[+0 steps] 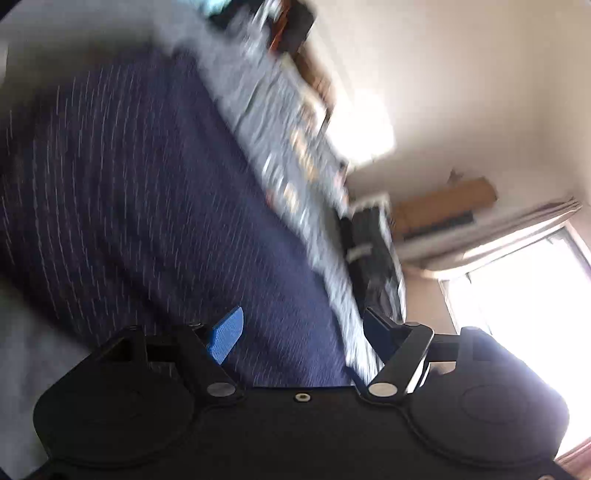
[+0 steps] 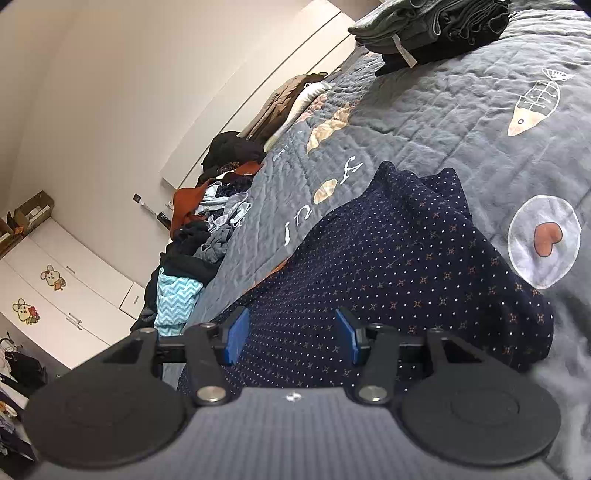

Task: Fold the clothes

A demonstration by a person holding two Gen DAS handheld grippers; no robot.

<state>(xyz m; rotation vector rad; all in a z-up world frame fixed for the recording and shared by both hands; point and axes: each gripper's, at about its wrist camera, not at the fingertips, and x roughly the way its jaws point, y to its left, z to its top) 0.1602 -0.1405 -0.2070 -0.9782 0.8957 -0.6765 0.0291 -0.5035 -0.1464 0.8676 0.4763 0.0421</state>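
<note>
L view motion-blurred, navy dotted garment (image 2: 406,251) between pads – both hand-held grippers (image 1: 301,332) (image 2: 291,338) released, contact unclear

Navy dotted garment (image 2: 388,258) (tiny brown crosses), grey quilt (image 2: 461,122)

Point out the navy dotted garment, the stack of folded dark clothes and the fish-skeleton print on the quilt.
navy dotted garment (image 2: 406,258), right wrist view, middle of its upper surface.
stack of folded dark clothes (image 2: 443,26), right wrist view, folded front edges.
fish-skeleton print (image 2: 535,103), right wrist view, the ribs.
</note>
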